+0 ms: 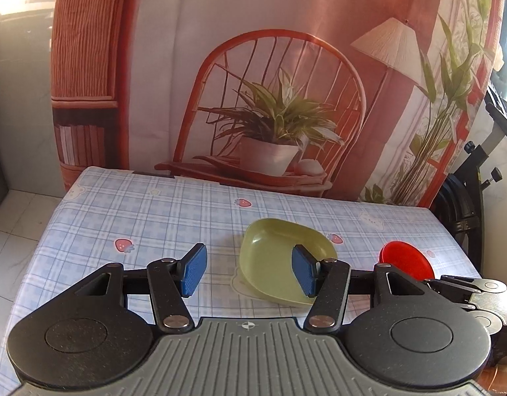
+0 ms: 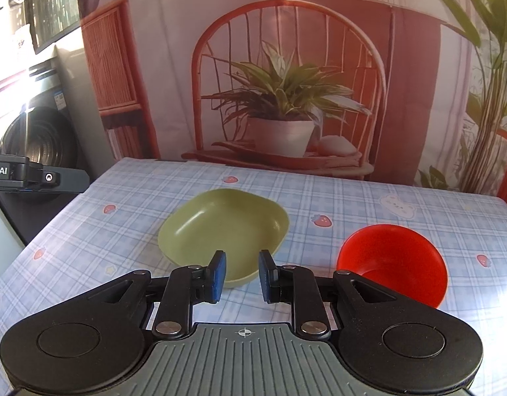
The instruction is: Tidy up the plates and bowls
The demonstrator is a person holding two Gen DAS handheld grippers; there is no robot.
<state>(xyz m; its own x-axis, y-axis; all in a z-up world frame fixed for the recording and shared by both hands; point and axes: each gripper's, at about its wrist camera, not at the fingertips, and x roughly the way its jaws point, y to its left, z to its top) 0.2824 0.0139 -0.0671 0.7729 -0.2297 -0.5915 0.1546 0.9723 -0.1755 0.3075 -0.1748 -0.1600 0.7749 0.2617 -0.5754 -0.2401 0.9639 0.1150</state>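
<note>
Green plate, squarish with rounded corners and a shallow raised wall, is seen lying mid-table on the checked cloth; red bowl is set apart on its right, not touching. Both are judged light, stiff, smooth plastic, likely slippery, best pinched at the rim. Left gripper is held spread wide, empty, above the plate's near-left edge. Right gripper is parted narrowly, nothing grasped, near the plate's front rim.

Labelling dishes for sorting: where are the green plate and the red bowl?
green plate (image 2: 220,227), right wrist view, on its inner floor.
red bowl (image 2: 392,250), right wrist view, on its inner wall.
</note>
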